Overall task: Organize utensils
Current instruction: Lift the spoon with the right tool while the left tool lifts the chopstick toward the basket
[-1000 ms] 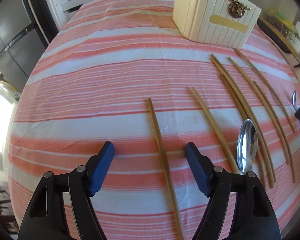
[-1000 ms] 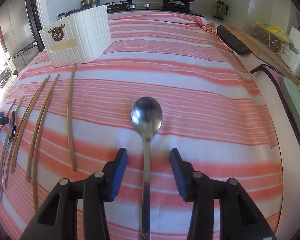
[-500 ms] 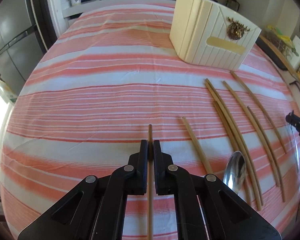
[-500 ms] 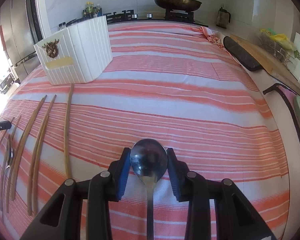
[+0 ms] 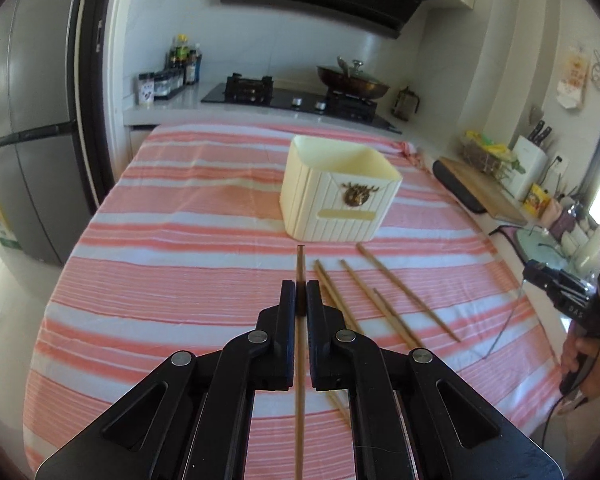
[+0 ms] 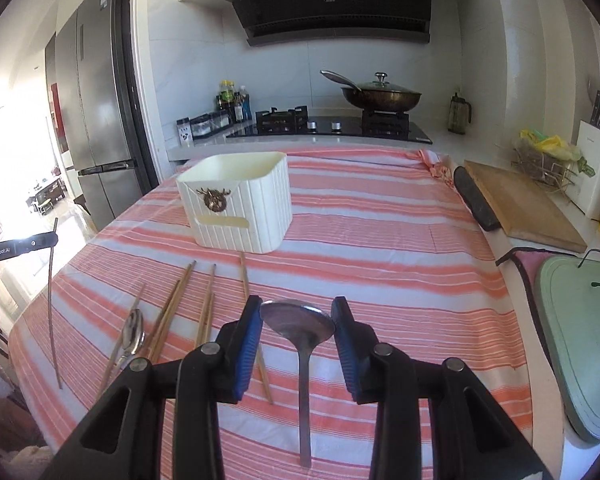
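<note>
Above the cloth (image 5: pixel 180 264), left gripper (image 5: pixel 300 300) pinches a chopstick (image 5: pixel 300 268), right gripper (image 6: pixel 296 320) clamps a spoon (image 6: pixel 300 320); the box (image 6: pixel 240 204) looks empty, other chopsticks (image 5: pixel 380 304) remain.

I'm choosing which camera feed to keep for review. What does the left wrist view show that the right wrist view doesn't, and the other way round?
Only the left wrist view shows, close up, the left gripper shut on a chopstick, plus the right gripper from the side.

Only the right wrist view shows the held spoon pinched at its bowl between the right gripper's blue fingers, and a second spoon lying among the chopsticks.

Both show the cream utensil box, the loose chopsticks, the striped tablecloth and the stove.
</note>
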